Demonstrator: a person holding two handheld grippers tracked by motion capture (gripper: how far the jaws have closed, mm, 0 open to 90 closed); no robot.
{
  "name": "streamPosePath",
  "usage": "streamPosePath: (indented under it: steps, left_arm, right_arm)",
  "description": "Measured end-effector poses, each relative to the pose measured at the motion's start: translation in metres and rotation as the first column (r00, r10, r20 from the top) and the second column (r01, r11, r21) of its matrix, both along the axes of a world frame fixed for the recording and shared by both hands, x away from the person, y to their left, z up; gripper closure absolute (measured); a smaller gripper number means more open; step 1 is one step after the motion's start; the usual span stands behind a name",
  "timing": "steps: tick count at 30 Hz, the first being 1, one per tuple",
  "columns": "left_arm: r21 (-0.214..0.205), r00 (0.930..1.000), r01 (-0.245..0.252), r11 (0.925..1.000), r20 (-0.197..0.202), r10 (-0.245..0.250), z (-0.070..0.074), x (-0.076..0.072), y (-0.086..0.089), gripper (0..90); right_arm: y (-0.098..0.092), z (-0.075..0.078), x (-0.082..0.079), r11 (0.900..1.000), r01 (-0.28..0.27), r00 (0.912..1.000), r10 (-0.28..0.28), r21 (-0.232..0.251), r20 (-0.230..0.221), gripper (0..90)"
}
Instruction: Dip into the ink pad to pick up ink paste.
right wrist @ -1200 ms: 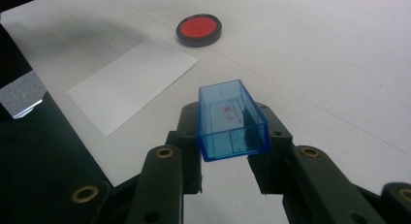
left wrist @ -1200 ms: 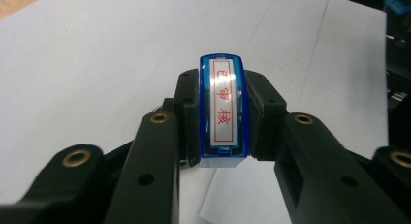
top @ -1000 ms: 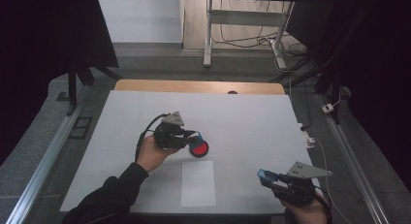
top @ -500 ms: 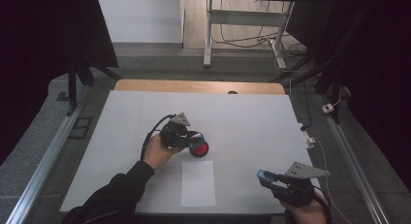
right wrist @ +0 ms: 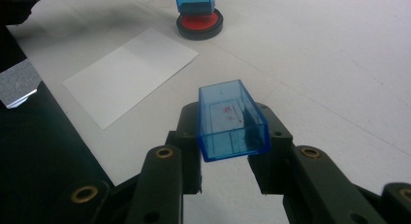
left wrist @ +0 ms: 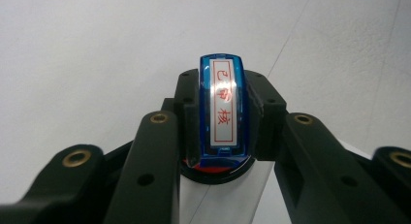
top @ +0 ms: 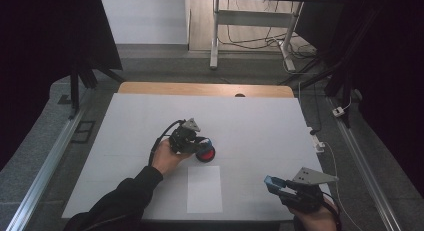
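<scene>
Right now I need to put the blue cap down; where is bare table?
Free: the white table beyond the ink pad, and between the paper sheet and the right gripper. Crowded: around the stamp in the left gripper.

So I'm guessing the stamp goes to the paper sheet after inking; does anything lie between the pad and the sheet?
Nothing visible does. The left gripper holds the blue stamp on the red ink pad, and bare white table separates the pad from the paper sheet.

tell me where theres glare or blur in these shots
Left gripper view: a white glare streak runs down the stamp, and the near jaws look soft. Right gripper view: the cap is sharp, the ink pad slightly soft. High view: dark surroundings, evenly lit table.
</scene>
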State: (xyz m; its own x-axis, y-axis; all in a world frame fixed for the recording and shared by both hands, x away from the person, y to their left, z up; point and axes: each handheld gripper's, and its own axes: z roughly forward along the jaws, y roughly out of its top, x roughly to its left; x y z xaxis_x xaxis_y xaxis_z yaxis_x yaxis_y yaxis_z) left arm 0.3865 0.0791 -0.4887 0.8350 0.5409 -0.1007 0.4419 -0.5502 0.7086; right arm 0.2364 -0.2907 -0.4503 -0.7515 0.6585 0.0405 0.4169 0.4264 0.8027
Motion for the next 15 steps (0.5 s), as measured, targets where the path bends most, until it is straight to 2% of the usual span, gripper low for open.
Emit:
streamPosePath:
  steps: [6,8,15]
  left_arm:
    - [0.016,0.9999,-0.015,0.9998,0.001,0.015,-0.0019,0.0014,-0.0018,70.4]
    - [0.039,0.9996,-0.027,0.9989,0.003,0.027,-0.0031,0.0015,-0.0028,70.4]
    - [0.039,0.9997,-0.023,0.9990,0.008,0.023,-0.0045,0.0009,-0.0035,70.7]
  right_arm:
    - [0.0006,0.0000,-0.0003,1.0000,0.000,1.0000,0.000,-0.006,0.000,68.5]
    - [0.0006,0.0001,-0.0004,0.9999,0.001,1.0000,-0.001,-0.011,0.000,68.5]
    - [0.0013,-0.0002,-0.0002,0.9999,-0.005,1.0000,0.005,-0.013,-0.001,68.5]
